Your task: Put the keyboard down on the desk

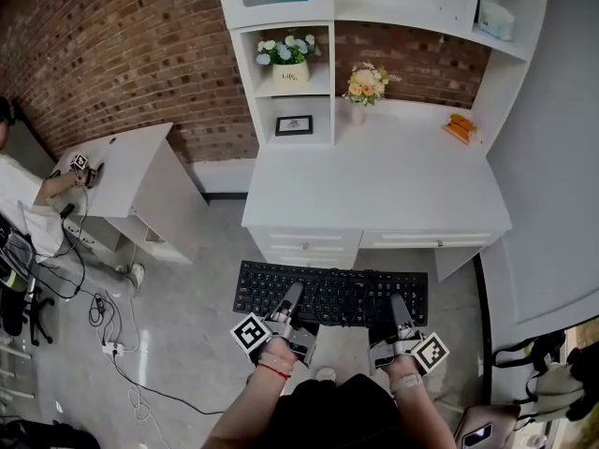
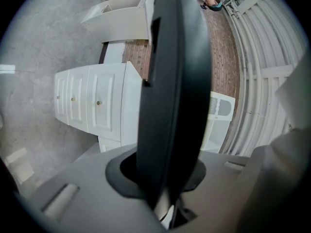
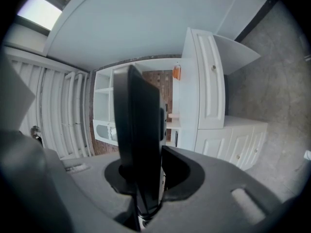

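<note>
The left tongs (image 1: 293, 297) pinch the near long edge of a black keyboard (image 1: 332, 288) towards its left end, and the left gripper view shows the board's thin edge clamped between the jaws. The right tongs (image 1: 399, 305) pinch the same near edge towards the right end, and the jaws there are also closed on the board. A hand grips each tool from below, and the left wrist wears a red band (image 1: 273, 369)

The keyboard is held level, keys up, with its long side parallel to the front edge of a white desk (image 1: 374, 190). It sits just in front of that edge, over the grey floor (image 1: 178, 307) and the desk's drawers (image 1: 304, 244), and it is not on the desk top

At the back edge of the desk stands a vase of flowers (image 1: 363, 87), and an orange object (image 1: 460, 127) lies near the back right corner. Shelves at the back left corner hold a picture frame (image 1: 294, 125) and a flowerpot (image 1: 290, 62). A brick wall (image 1: 112, 45) runs behind
</note>
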Motion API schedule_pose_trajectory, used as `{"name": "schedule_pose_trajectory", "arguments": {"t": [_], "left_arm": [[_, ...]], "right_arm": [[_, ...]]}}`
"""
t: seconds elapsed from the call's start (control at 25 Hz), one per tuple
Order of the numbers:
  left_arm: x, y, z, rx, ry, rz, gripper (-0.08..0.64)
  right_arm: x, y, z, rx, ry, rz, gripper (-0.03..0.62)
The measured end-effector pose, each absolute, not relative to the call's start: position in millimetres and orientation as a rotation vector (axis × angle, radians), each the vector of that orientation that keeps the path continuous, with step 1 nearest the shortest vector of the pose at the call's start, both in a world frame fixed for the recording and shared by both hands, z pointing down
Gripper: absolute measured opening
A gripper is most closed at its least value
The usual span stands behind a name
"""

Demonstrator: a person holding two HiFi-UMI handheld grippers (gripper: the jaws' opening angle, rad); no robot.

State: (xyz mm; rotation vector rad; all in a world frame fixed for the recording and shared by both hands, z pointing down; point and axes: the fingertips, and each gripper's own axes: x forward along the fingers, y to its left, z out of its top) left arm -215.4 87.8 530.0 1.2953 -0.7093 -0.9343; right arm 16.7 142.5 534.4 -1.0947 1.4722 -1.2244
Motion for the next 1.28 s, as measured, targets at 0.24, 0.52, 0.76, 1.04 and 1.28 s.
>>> {"name": "schedule_pose_trajectory", "arguments": {"t": [0.24, 0.52, 0.76, 1.04, 1.28], "left_arm": [[-210, 78, 536, 1.282, -0.708, -0.927, 0.074], [-193, 46, 541, 1.275, -0.713, -0.929, 0.074], [-171, 8, 545, 1.263, -0.729, -0.925, 0.074], [-141, -41, 549, 1.253, -0.752, -0.919, 0.074], [-112, -79, 552, 1.249, -0.762, -0.917, 0.074]], "right_arm": [[21, 133, 538, -1.099, 1.463, -1.233, 0.069], [38, 101, 547, -1.101, 1.434, -1.261, 0.069], [60, 61, 548, -1.108, 1.440, -1.277, 0.069], [92, 10, 554, -1.113, 1.439, -1.302, 0.069], [120, -29, 558, -1.110, 1.435, -1.320, 0.069]]}}
